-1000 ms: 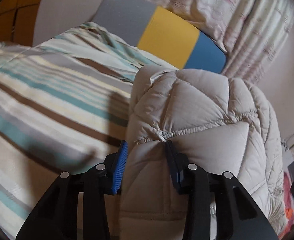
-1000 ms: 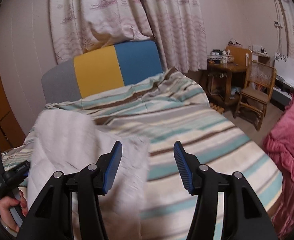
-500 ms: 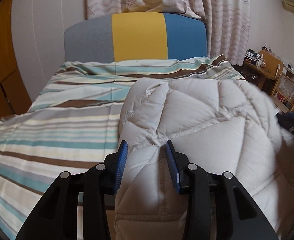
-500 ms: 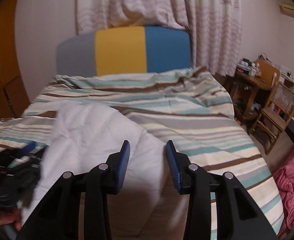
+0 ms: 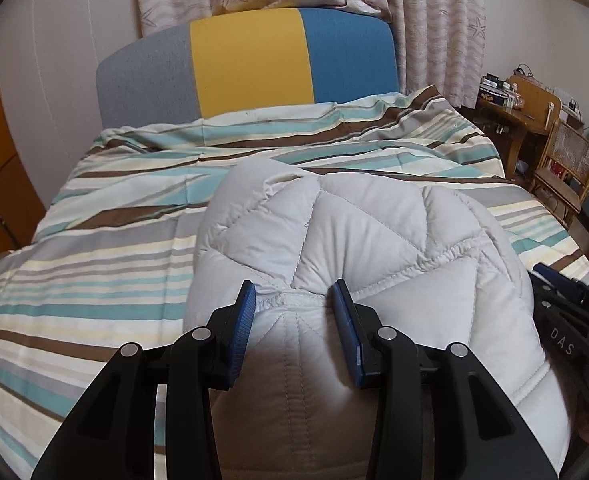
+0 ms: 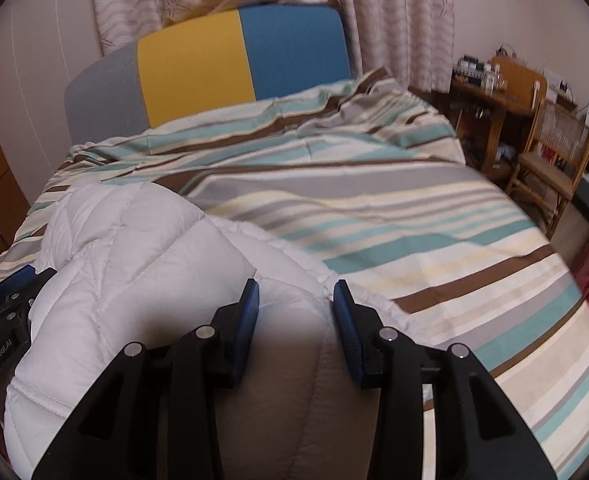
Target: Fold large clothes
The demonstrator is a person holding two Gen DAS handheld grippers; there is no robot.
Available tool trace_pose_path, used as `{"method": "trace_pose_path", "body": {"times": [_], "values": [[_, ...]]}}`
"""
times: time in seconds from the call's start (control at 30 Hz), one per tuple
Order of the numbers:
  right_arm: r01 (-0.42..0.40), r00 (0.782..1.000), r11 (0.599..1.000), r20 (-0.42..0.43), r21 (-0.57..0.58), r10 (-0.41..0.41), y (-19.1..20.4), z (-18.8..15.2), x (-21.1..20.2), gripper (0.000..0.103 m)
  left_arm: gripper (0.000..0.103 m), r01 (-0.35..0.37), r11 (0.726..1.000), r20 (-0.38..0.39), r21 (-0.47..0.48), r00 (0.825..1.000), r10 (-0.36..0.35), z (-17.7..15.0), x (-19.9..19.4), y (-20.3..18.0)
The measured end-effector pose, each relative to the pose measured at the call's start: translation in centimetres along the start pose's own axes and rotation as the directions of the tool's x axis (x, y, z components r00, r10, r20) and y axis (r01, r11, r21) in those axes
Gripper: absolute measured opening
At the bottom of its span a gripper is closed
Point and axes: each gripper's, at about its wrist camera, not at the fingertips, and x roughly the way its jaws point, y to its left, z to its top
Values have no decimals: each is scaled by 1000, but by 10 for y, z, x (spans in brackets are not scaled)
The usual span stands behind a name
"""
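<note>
— Two grippers are now pinching the quilted jacket, where a second ago only one was. The left gripper is clamping the gathered seam between its blue pads, just as it was doing before.

— And the right gripper?

— It is gripping too. A second ago its jaws were standing wide apart over the striped duvet, with the jacket off to its left. Since then it has been swinging in and closing, and now padded fabric is bulging between its pads.

— Where is the jacket sitting?

— It is bunching up directly ahead of the left gripper and spreading ahead and to the left of the right one, lying over the bed's duvet. Beyond both, the grey, yellow and blue headboard is facing us squarely; a second ago the left view was tilting.

— Meaning for the fold?

— I am judging that both hands are now holding one edge, so the jacket is looking ready to be lifted or carried over. How flat its far part is lying, I cannot tell.
</note>
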Motion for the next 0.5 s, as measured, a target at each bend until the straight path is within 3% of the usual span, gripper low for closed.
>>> {"method": "trace_pose_path", "body": {"times": [0.5], "values": [[20, 995, 1000, -97, -24, -23, 7, -7, 54, 38, 40, -2, 999, 13, -43, 1000, 3, -14, 32, 2]]}}
